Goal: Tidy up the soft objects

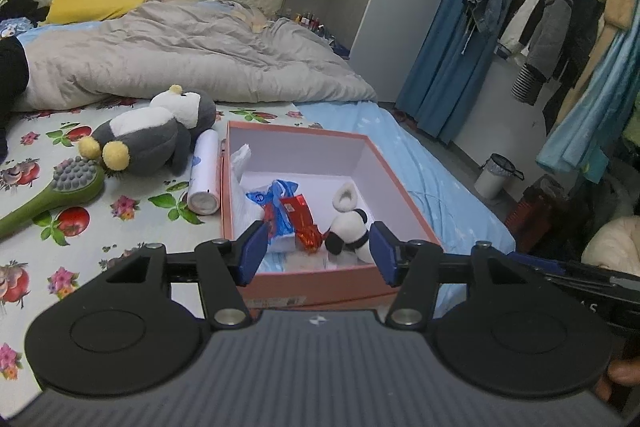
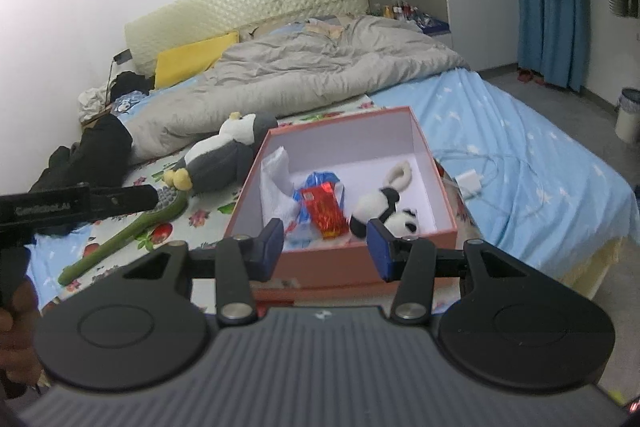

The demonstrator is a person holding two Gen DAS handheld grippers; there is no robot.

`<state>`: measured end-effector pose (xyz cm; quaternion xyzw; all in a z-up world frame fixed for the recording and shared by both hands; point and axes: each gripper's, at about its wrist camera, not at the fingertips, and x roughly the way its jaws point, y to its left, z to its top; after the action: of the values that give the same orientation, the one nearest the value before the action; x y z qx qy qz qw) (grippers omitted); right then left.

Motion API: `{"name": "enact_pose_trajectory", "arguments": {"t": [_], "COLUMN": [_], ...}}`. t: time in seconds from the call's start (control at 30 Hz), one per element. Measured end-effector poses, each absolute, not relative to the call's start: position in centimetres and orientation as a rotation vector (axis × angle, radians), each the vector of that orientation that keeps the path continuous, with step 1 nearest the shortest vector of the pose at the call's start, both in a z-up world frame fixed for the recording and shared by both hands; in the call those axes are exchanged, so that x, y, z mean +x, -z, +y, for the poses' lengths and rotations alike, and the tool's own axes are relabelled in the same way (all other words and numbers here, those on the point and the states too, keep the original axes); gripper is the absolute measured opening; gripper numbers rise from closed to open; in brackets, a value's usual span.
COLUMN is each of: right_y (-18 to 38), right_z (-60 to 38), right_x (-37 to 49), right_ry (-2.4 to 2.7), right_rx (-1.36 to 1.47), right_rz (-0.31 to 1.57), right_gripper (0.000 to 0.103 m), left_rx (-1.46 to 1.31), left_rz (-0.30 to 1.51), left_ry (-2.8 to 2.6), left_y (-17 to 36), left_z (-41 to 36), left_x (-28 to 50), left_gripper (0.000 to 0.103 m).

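An open pink box (image 1: pixel 296 137) (image 2: pixel 436 163) sits on the bed. Inside lie a small panda plush (image 1: pixel 352 231) (image 2: pixel 380 213), a red foil packet (image 1: pixel 304 219) (image 2: pixel 326 213), a blue-and-white packet (image 1: pixel 276 203) (image 2: pixel 320 183) and a white plastic bag (image 1: pixel 242 163) (image 2: pixel 276 171). A grey-and-white penguin plush (image 1: pixel 156 135) (image 2: pixel 224 155) lies on the sheet left of the box. My left gripper (image 1: pixel 318 253) is open and empty, just short of the box's near wall. My right gripper (image 2: pixel 326 249) is open and empty, also at the near wall.
A green massage brush (image 1: pixel 60 191) (image 2: pixel 124 239) and a white cylinder (image 1: pixel 206 179) lie left of the box. A grey duvet (image 1: pixel 192 59) (image 2: pixel 320 67) covers the far bed. A white charger with cable (image 2: pixel 470 183) lies right of the box. A bin (image 1: pixel 494 175) stands on the floor.
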<state>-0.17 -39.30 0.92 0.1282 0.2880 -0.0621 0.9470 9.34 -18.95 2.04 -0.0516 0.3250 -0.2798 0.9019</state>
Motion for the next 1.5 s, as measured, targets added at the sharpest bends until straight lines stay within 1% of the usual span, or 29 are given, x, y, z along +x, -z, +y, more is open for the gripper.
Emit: {"name": "enact_pose_trajectory", "arguments": {"t": [0.33, 0.53, 0.73, 1.17, 1.2, 1.23, 1.27, 1.33, 1.43, 1.47, 1.5], "right_y": [1.0, 1.5, 1.6, 1.7, 1.6, 1.6, 1.5, 1.4, 1.4, 1.4, 1.4], "right_z": [-37.3, -37.2, -37.1, -37.2, -37.1, -37.1, -37.1, -37.3, -37.6, -37.7, -37.8], "right_x": [-2.1, -2.4, -2.5, -2.9, -2.9, -2.9, -2.9, -2.8, -2.8, -2.8, -2.8], "right_ry": [0.125, 0.119, 0.127, 0.118, 0.116, 0.117, 0.116, 0.115, 0.135, 0.135, 0.137], "right_rx": [0.236, 0.235, 0.231, 0.207, 0.204, 0.202, 0.202, 0.209, 0.210, 0.213, 0.214], "right_rz": [0.623, 0.625, 0.609, 0.580, 0.577, 0.574, 0.572, 0.571, 0.567, 0.568, 0.569], "right_gripper": [0.049, 0.049, 0.049, 0.049, 0.049, 0.049, 0.049, 0.049, 0.050, 0.052, 0.059], "left_rx": [-0.103, -0.099, -0.091, -0.077, -0.077, -0.078, -0.078, -0.076, -0.069, -0.064, -0.059], "left_rz": [0.706, 0.719, 0.715, 0.691, 0.689, 0.687, 0.685, 0.681, 0.675, 0.677, 0.680], "left_ry": [0.580, 0.567, 0.565, 0.554, 0.553, 0.552, 0.550, 0.542, 0.540, 0.535, 0.532], "left_y": [0.3, 1.1, 1.3, 1.2, 1.1, 1.0, 0.8, 0.6, 0.3, 0.3, 0.3], "left_z": [-18.3, -18.2, -18.2, -17.4, -17.3, -17.2, -17.1, -17.0, -17.1, -17.2, -17.3], "left_x": [6.6, 6.7, 7.0, 6.7, 6.8, 6.7, 6.7, 6.8, 6.8, 6.9, 6.9], "left_gripper": [0.063, 0.063, 0.063, 0.068, 0.069, 0.074, 0.083, 0.094, 0.101, 0.102, 0.102]}}
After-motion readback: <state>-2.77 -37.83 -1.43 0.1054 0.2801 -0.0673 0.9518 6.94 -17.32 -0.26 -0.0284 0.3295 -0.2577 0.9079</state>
